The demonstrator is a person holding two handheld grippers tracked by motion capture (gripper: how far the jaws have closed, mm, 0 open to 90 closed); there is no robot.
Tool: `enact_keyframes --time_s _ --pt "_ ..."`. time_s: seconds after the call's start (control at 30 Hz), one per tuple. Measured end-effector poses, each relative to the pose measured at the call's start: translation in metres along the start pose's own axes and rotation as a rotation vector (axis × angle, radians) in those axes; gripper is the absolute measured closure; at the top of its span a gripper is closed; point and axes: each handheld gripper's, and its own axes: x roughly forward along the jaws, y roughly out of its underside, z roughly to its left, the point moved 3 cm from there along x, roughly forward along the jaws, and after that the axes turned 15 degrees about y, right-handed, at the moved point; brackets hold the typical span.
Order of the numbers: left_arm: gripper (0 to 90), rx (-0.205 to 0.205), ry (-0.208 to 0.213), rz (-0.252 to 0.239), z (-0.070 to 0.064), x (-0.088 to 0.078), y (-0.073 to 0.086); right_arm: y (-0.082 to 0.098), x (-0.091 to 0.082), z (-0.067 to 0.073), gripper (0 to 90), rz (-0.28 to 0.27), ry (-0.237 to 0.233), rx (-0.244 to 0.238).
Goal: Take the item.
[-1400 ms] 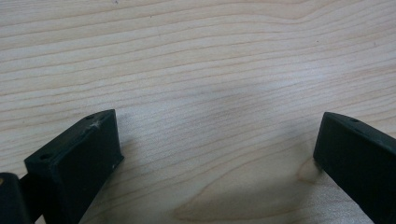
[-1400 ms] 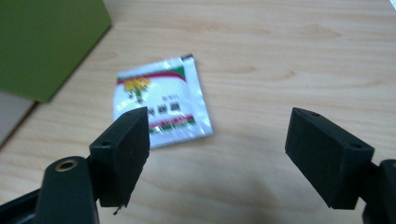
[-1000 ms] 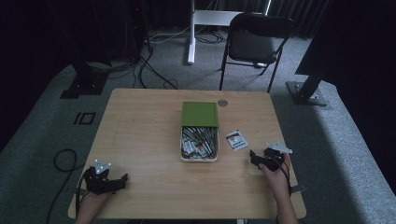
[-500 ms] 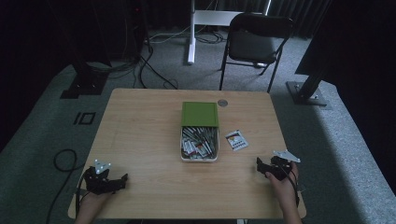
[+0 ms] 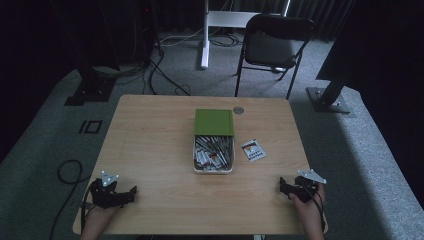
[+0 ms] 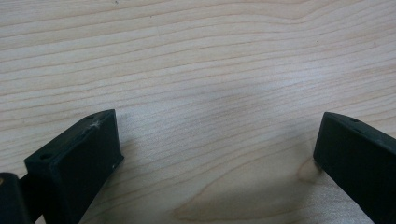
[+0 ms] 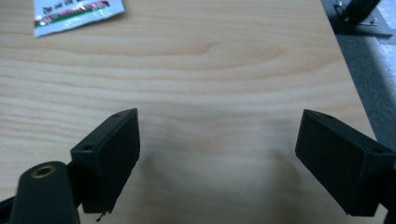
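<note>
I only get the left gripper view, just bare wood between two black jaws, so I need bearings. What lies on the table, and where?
Observer: A white rectangular tray full of small packets sits mid-table, a green rectangular lid touching its far end.
Operator: Anything loose beside it?
Observer: One white printed sachet lies flat to the tray's right, apart from it.
Operator: Where is the right gripper?
Observer: The right gripper rests near the table's near right corner, jaws wide open, nothing between them.
</note>
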Motion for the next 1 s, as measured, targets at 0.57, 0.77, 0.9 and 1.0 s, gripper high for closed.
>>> enact_keyframes --time_s 0.57,0.77,0.9,1.0 --pt "1.4 0.0 0.0 -0.001 0.0 0.0 0.0 0.017 -0.013 -0.006 14.0 0.045 0.027 0.026" --pt "1.4 0.0 0.0 -0.001 0.0 0.0 0.0 0.017 -0.013 -0.006 13.6 0.047 0.032 0.034" --pt "1.4 0.0 0.0 -0.001 0.0 0.0 0.0 0.017 -0.013 -0.006 13.4 0.047 0.032 0.035" --pt "1.4 0.0 0.001 0.0 0.0 0.0 0.0 0.017 -0.013 -0.006 12.9 0.049 0.034 0.038"
